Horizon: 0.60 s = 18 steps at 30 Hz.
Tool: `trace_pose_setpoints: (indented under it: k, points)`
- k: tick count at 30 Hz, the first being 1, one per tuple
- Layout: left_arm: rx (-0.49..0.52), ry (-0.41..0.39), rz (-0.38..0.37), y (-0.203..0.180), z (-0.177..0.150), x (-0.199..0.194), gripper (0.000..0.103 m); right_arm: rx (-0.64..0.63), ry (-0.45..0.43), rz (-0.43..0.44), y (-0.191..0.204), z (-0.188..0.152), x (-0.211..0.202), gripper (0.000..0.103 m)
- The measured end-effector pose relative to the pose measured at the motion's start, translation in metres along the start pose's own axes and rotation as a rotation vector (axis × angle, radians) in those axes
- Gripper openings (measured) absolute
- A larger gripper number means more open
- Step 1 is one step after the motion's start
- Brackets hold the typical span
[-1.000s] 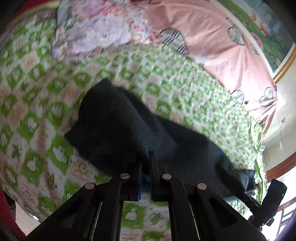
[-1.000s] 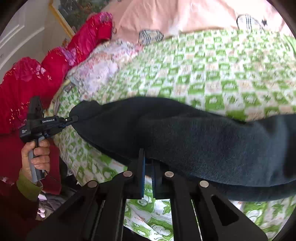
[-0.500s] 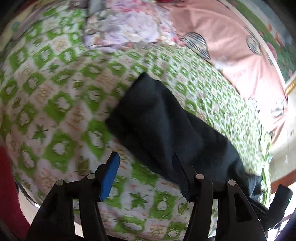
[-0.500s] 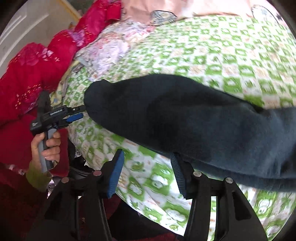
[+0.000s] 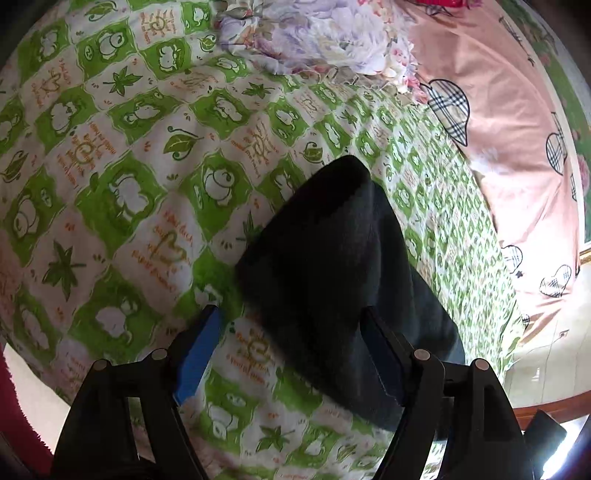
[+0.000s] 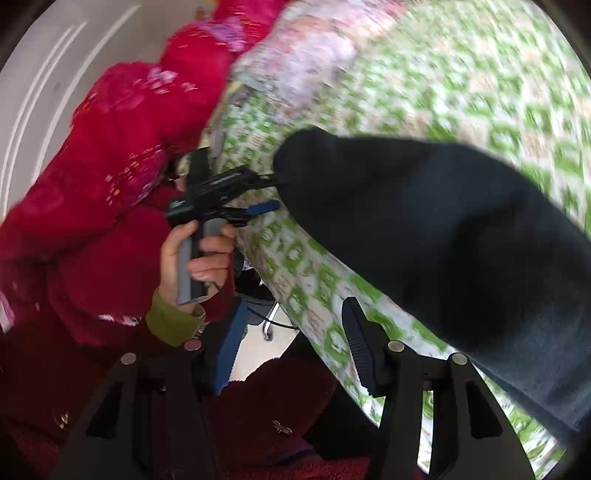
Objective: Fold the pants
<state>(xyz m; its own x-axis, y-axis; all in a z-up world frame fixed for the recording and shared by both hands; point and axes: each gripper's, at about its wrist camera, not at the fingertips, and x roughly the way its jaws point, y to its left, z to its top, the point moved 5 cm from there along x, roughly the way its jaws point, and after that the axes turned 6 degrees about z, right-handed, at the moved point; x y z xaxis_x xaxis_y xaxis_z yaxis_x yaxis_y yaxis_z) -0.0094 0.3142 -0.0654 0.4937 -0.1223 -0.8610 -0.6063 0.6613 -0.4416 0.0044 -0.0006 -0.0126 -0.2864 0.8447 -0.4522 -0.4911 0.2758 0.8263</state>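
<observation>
A green-and-white checked quilt covers the bed and fills most of the left wrist view; in the right wrist view it runs blurred from twelve o'clock down to five o'clock. A pink sheet with plaid hearts lies along the far side at about two o'clock of the left view, and a pale floral cloth sits bunched at twelve o'clock. A red garment with pink flecks is heaped beside the bed at nine to ten o'clock of the right view.

The dark pants lie folded into a long band on the quilt, one rounded end near the centre of the left view and the rest trailing toward five o'clock. In the right view the same band stretches from the centre to four o'clock.

The left gripper stands wide, its jaws having just been opening; the near edge of the pants lies between the fingers, but the blue pad is clear of the cloth. The right gripper is parted about halfway, with only quilt edge and floor between its fingers. A hand in an olive cuff holds the left gripper's handle at nine o'clock in the right view.
</observation>
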Motion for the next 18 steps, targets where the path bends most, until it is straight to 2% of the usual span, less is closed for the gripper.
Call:
trace_pose_setpoints:
  k: [4, 7, 9, 12, 16, 18]
  points:
    - [0.009, -0.001, 0.016, -0.003, 0.007, 0.009, 0.077, -0.048, -0.117, -0.207, -0.028, 0.042, -0.017, 0.055]
    - [0.020, -0.018, 0.019, -0.005, 0.007, 0.011, 0.077, -0.047, -0.146, -0.294, -0.065, 0.082, -0.014, 0.050]
    - [0.035, -0.027, 0.020, -0.006, 0.007, 0.012, 0.076, -0.035, -0.098, -0.341, -0.089, 0.104, 0.001, 0.044]
    - [0.054, -0.036, 0.022, -0.005, 0.005, 0.012, 0.074, -0.024, 0.013, -0.378, -0.120, 0.116, 0.032, 0.043]
    - [0.067, -0.052, 0.020, -0.006, 0.005, 0.016, 0.072, -0.042, 0.172, -0.378, -0.140, 0.104, 0.068, 0.041]
    - [0.089, -0.073, 0.042, -0.011, 0.007, 0.021, 0.070, -0.113, 0.187, -0.408, -0.135, 0.098, 0.075, 0.041]
